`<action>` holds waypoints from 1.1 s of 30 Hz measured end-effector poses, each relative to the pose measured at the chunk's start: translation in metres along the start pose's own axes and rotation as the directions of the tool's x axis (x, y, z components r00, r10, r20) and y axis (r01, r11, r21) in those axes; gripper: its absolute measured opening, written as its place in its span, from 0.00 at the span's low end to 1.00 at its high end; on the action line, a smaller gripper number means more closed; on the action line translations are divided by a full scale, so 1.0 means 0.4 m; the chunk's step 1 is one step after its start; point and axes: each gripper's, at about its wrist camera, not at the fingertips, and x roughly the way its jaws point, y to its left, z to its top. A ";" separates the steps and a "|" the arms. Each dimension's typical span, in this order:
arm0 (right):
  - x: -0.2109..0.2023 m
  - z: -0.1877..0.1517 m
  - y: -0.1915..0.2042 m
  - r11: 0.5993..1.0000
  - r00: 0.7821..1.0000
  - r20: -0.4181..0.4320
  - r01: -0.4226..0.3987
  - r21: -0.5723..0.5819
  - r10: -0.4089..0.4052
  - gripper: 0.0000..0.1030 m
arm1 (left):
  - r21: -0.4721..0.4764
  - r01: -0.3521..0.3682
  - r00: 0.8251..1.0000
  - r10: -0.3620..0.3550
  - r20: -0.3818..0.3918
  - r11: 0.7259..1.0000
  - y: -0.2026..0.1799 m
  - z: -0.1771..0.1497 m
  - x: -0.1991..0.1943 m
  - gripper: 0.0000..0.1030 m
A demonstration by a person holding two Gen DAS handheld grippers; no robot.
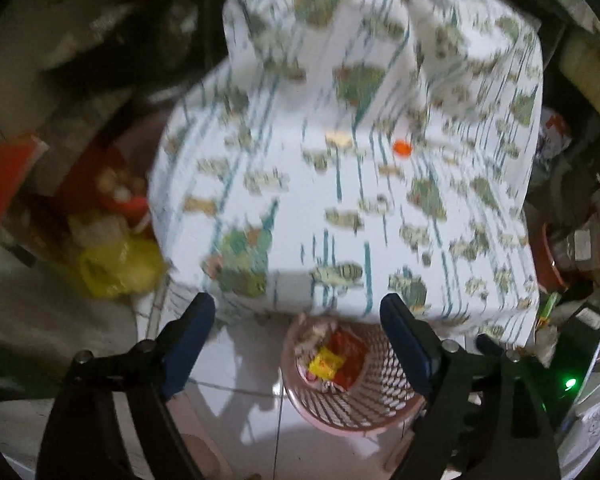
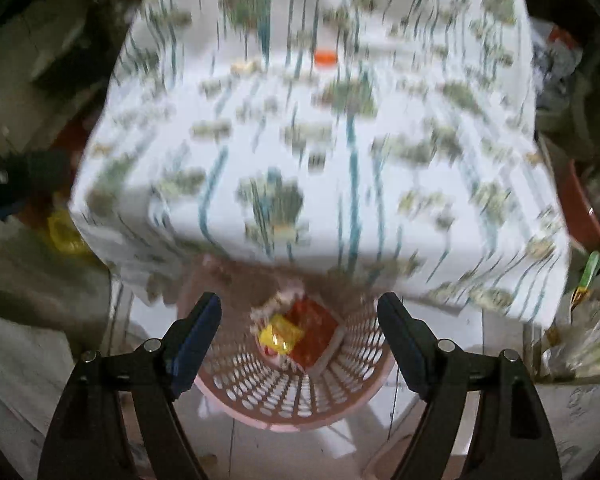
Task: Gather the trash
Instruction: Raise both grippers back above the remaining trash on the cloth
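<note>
Two grippers are being held wide apart with nothing between their jaws: the left gripper (image 1: 298, 318) and the right gripper (image 2: 300, 316). Below them, on the near floor, a pink basket (image 2: 296, 396) is standing, partly tucked under the near edge of a table with a patterned cloth (image 1: 340, 200). Some trash is already lying inside it: a yellow wrapper (image 2: 280, 336) on a red wrapper (image 2: 314, 336). More trash is waiting far off on the cloth: an orange cap (image 1: 402, 147) and, to its left, a pale scrap (image 1: 339, 139). The cap is probably light, hard and slippery, so it is best pinched across its round sides. The scrap is probably soft and thin, so it is best pinched at an edge.
</note>
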 end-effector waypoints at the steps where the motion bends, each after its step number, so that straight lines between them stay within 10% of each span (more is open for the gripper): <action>1: -0.020 0.011 -0.003 1.000 0.999 0.033 -0.002 -0.001 0.002 0.84 | 0.003 -0.001 1.000 0.001 0.019 1.000 0.002 0.005 -0.017 0.86; 8: -0.076 0.068 -0.041 0.999 0.993 0.113 0.011 0.044 -0.016 0.85 | 0.056 -0.071 0.987 0.062 0.150 0.996 0.006 0.055 -0.095 1.00; 20: -0.160 0.329 -0.125 0.998 0.970 0.239 0.054 -0.041 -0.043 0.85 | 0.063 -0.019 0.998 0.015 0.068 0.998 0.004 0.200 -0.015 1.00; 33: 0.046 0.544 -0.150 0.991 0.985 0.164 0.064 -0.118 -0.044 0.85 | 0.101 -0.003 1.000 0.002 0.008 0.995 0.039 0.338 0.121 1.00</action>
